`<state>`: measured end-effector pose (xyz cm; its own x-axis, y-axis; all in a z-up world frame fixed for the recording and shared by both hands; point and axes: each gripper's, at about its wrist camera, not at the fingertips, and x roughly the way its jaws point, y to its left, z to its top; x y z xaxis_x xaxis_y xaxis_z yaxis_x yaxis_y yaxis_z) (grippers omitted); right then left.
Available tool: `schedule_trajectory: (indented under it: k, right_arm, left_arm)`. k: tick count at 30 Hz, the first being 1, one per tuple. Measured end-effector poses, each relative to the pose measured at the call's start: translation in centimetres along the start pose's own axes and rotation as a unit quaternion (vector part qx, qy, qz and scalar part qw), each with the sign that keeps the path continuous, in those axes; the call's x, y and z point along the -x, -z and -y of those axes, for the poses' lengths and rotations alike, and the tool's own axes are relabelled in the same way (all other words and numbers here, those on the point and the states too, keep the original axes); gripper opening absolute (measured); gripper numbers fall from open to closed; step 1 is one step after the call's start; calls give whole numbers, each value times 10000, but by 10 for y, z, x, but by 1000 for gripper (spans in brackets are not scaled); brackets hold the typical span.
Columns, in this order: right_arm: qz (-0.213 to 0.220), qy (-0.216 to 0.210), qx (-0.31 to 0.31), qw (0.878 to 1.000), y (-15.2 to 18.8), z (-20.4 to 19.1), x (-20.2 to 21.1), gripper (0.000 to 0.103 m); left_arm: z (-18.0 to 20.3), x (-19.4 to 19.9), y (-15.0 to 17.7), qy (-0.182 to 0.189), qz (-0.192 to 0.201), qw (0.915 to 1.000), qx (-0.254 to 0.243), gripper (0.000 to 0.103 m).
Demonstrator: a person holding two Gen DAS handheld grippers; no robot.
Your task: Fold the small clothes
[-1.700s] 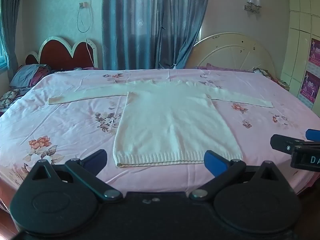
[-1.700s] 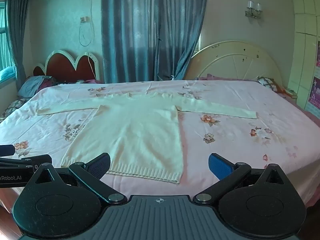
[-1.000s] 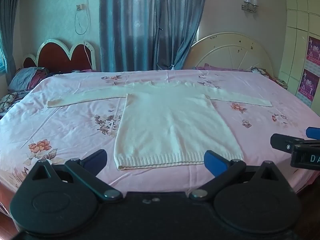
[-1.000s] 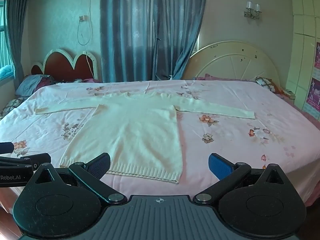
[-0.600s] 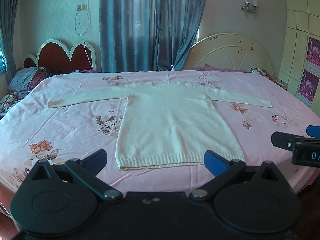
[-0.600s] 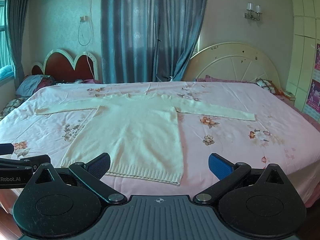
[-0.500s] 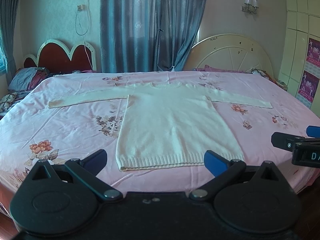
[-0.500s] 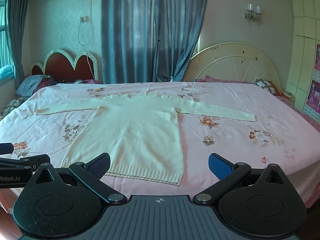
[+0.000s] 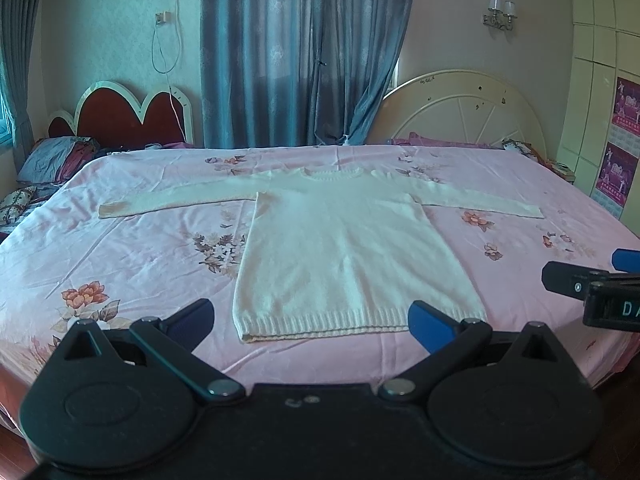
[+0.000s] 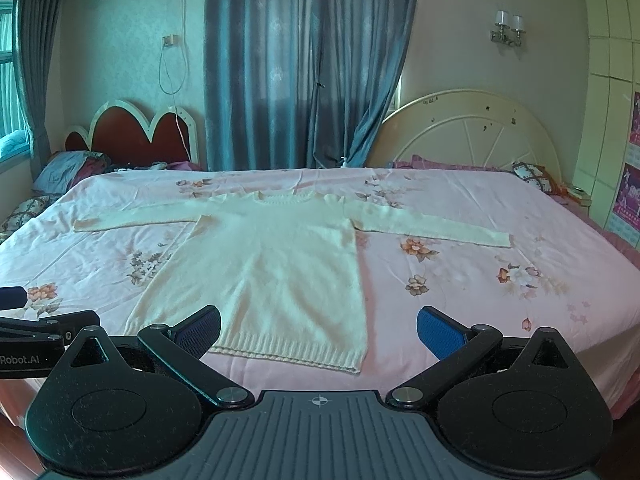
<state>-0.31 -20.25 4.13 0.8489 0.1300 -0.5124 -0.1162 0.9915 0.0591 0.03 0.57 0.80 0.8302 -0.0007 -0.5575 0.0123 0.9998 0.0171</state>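
Pink floral bed (image 9: 120, 248) | cream sweater (image 9: 344, 248) flat, sleeves spread, unmoved since earlier | left gripper (image 9: 312, 316), right gripper (image 10: 318, 330) hovering, jaws spread, empty | folding not begun

Cream sweater (image 9: 344, 248) flat on pink bed (image 9: 120, 248), sleeves spread; left gripper (image 9: 310, 318) agape, empty.

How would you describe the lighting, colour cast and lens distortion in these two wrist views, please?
Left wrist view: soft daylight through the blue-grey curtains, a bluish-green cast, dark vignetted corners, no harsh glare on the cream knitted sweater. Right wrist view: the same cast; fisheye bowing bends the pink floral bedsheet and the walls; the sweater is sharp, with no motion blur.
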Motion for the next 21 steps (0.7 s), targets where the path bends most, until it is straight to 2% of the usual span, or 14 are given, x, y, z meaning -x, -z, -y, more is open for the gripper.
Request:
schedule_trajectory:
  k: [21]
  right_arm:
    - [-9, 24, 0, 10000, 2, 4, 4, 103]
  left_arm:
    - [4, 5, -3, -8, 24, 10000, 21, 103]
